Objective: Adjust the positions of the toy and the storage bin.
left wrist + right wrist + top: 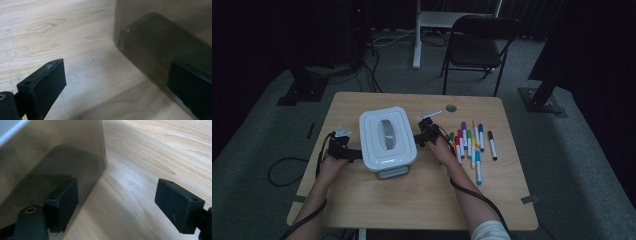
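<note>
box (387, 137): white, grey handle | table (362, 200): light wood grain | markers (469, 142): multicoloured

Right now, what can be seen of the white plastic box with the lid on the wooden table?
The white rectangular plastic box has rounded corners and a closed lid with a grey oval recess in its middle. A grey tab shows at its near edge. It stands flat on the light wooden table, left of centre. In the gripper views its side wall looks translucent and greyish. The left gripper and the right gripper flank it, jaws open.
</note>
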Demonstrator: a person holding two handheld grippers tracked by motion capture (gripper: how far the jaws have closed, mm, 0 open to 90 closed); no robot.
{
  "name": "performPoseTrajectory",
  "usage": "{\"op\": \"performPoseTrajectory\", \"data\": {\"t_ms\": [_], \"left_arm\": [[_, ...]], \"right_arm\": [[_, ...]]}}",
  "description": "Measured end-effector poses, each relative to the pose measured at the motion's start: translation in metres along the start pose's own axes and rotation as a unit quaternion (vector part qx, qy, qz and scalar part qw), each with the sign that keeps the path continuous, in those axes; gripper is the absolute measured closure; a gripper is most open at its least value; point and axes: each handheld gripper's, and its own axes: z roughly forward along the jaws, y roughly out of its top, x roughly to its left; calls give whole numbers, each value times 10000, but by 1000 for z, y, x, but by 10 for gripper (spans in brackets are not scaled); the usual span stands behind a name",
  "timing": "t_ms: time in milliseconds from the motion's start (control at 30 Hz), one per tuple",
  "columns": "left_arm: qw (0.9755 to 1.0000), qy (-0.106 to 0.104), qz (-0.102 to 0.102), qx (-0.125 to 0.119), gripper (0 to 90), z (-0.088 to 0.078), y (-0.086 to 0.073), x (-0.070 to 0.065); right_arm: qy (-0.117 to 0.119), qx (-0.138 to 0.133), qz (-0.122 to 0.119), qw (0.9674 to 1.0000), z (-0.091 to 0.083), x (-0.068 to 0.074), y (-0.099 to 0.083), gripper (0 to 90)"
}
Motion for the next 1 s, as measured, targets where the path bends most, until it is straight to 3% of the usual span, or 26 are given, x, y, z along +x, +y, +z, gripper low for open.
{"op": "performPoseTrajectory", "data": {"t_ms": [233,433,600,867,1000], "left_arm": [[9996,-131,243,59,28,-12,-11,-27],[9990,-255,354,56,27,-19,-19,-50],[9985,-398,373,0,27,-24,-27,-67],[9969,-538,567,-4,27,-32,-34,-90],[9953,-760,592,-64,27,-38,-39,-105]], "right_arm": [[284,61,-357,9989,-14,0,-12,194],[386,57,-508,9979,-27,2,-24,204],[630,68,-550,9965,-37,-1,-36,204],[651,128,-810,9945,-53,2,-48,215],[724,123,-839,9938,-62,1,-58,216]]}}
